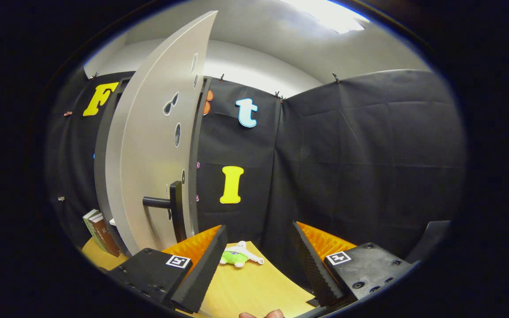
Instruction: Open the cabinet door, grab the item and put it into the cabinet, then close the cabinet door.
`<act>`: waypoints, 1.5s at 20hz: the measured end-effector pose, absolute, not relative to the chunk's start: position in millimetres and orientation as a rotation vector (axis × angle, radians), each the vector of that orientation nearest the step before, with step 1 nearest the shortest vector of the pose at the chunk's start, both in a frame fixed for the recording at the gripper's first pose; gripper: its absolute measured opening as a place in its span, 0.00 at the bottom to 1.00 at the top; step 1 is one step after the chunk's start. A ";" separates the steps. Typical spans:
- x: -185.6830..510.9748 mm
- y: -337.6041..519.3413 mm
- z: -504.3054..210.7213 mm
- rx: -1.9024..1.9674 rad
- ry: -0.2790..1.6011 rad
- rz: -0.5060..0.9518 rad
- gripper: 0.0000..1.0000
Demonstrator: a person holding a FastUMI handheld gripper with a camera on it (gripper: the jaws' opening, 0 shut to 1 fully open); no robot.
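The cabinet door (153,145) stands swung open, its dark bar handle (166,204) facing the camera, so the opening step looks done and the way into the cabinet is free. The tool (258,260) is spread wide and grips nothing; both fingers are apart with bare wood showing between them. That wide stance suits what comes next, since the item, a small green and white plush toy (239,256), lies flat on the surface (254,287) just to the right of the door's lower edge, ahead of the fingertips and slightly toward the left finger. The toy has not yet been grasped. A few books (100,232) stand on the far left side of the door, by the cabinet's base, probably inside or beside its frame; which one cannot be told. A fingertip of the person (261,314) shows nearest the camera, well apart from the door.
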State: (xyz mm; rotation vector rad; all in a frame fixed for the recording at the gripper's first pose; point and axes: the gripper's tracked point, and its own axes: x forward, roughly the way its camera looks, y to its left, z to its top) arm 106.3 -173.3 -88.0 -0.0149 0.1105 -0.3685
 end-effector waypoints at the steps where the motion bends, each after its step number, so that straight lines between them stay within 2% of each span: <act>1: 105.6 -168.6 -86.3 -0.020 0.109 -0.363 0.95; 12: 114.9 -70.6 -89.0 0.117 0.126 -0.228 0.95; 19: 149.5 19.8 -90.3 0.120 0.117 -0.074 0.95; 23: 175.1 77.5 -112.4 0.124 0.185 0.045 0.96; 30: 178.4 103.2 -107.8 0.110 0.155 0.091 0.98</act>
